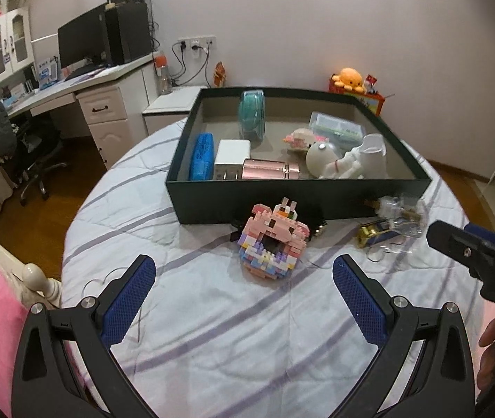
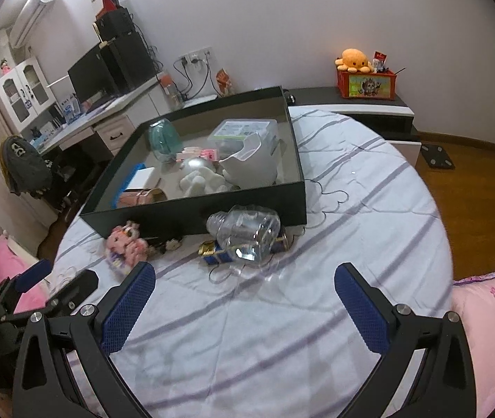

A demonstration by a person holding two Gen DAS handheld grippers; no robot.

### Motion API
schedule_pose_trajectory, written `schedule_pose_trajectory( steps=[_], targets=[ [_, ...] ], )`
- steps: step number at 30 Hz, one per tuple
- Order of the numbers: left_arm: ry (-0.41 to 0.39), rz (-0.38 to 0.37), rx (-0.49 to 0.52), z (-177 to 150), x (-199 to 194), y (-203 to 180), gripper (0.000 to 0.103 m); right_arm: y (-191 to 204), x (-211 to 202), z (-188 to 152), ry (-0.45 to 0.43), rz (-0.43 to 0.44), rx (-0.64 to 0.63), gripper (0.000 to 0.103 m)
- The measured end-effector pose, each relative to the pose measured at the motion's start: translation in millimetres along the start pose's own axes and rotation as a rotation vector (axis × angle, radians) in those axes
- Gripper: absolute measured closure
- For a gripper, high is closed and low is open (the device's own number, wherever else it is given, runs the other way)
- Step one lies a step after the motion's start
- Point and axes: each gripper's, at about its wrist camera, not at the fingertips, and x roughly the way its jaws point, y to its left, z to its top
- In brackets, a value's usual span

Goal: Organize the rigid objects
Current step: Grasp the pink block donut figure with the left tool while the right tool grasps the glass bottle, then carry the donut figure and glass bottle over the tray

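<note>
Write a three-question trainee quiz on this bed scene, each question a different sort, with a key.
1. True or false: the left tool is shut on the pink brick toy.
2. Multiple choice: the clear plastic bottle lies A) inside the black box; B) on the bed in front of it; C) on the desk.
3. Fill in: inside the box, the blue case lies along the ___ wall, seen from the left wrist view.

Key: 1 false, both tools open and empty; 2 B; 3 left.
</note>
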Motion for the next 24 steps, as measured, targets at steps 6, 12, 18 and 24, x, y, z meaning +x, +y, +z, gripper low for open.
schedule_pose_trajectory(
  steps=[6,12,18,24],
  targets=[
    [0.023,0.013,0.028,7,30,-4,0.000,0,34,9,0.047,-0.016,-0.004,0.000],
    [0.018,0.000,0.052,12,50,-9,0.001,0,57,14,0.070,-0.028,-0.010,0.000],
    [0.075,-0.075,0.029,10,70,-8,0.031,6,68,14,0.085,-0.037,-0.040,0.025],
    [0.078,-0.112,0.006,8,73,-6,0.047,5,65,12,0.070,-0.038,-0.057,0.036]
  ],
)
